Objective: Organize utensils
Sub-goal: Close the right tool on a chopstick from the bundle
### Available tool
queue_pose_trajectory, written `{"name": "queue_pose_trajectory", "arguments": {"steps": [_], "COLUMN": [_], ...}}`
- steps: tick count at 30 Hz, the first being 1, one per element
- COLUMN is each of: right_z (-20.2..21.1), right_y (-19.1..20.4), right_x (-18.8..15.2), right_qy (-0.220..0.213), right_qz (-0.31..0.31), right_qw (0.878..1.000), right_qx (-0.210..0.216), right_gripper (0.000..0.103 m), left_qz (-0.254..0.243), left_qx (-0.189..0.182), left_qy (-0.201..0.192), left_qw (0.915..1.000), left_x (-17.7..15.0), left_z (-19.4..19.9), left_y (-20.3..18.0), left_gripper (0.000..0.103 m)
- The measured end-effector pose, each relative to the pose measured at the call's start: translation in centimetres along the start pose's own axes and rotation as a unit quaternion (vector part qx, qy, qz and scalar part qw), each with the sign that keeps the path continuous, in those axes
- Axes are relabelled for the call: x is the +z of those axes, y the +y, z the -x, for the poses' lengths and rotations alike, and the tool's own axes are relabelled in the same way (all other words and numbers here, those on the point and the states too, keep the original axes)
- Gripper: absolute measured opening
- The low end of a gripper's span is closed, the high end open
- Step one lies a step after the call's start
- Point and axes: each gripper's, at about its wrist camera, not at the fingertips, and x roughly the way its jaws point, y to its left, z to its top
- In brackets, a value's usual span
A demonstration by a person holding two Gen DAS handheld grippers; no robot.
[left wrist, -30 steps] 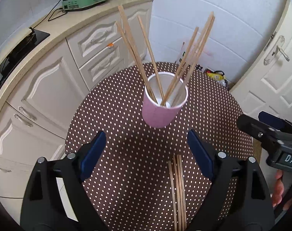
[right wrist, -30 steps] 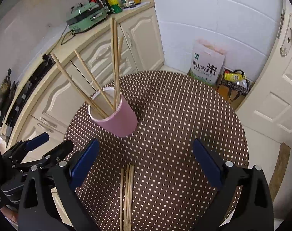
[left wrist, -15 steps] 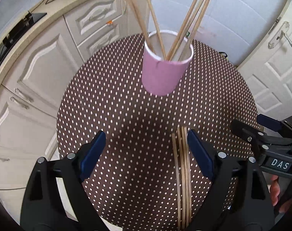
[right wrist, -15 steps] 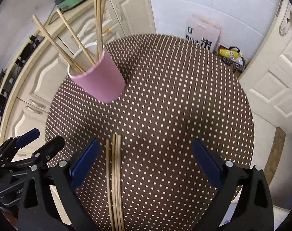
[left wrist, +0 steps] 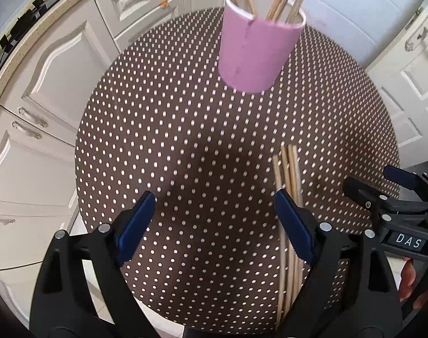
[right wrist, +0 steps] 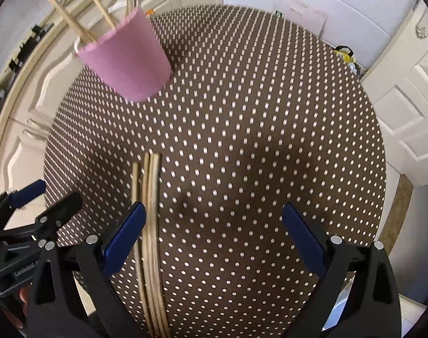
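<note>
Chopsticks (left wrist: 289,186) lay bundled near the table's (left wrist: 163,140) front edge; several already stood in the pink cup (left wrist: 256,53) toward its far edge. Both the left gripper (left wrist: 214,219) and right gripper (right wrist: 214,231) gaped wide, empty.

We have brought both grippers lower and nearer the brown polka-dot round table (left wrist: 163,129). The loose bundle of wooden chopsticks (left wrist: 289,169) now reaches further up both views, and the pink cylindrical cup (left wrist: 256,53) sits nearer the top edge.
</note>
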Motion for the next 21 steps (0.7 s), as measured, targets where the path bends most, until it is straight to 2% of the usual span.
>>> {"name": "queue_pose_trajectory", "arguments": {"steps": [3, 13, 21], "right_z": [-1.2, -3.4, -5.7], "right_y": [0.1, 1.3, 3.5], "right_x": [-0.7, -1.8, -2.3], "right_qy": [0.015, 0.052, 0.074], "right_qz": [0.005, 0.006, 0.014], "right_qw": [1.000, 0.999, 0.997], "right_qx": [-0.011, -0.006, -0.021], "right_gripper": [0.094, 0.094, 0.093], "left_qz": [-0.002, -0.004, 0.016], "left_qx": [0.005, 0.010, 0.001], "left_qy": [0.014, 0.056, 0.065], "left_qw": [0.9999, 0.9984, 0.9977], "left_x": [-0.6, -2.6, -3.2], "left_z": [-0.9, -3.3, -3.6], "left_y": [0.2, 1.1, 2.2], "left_gripper": [0.085, 0.085, 0.085]}}
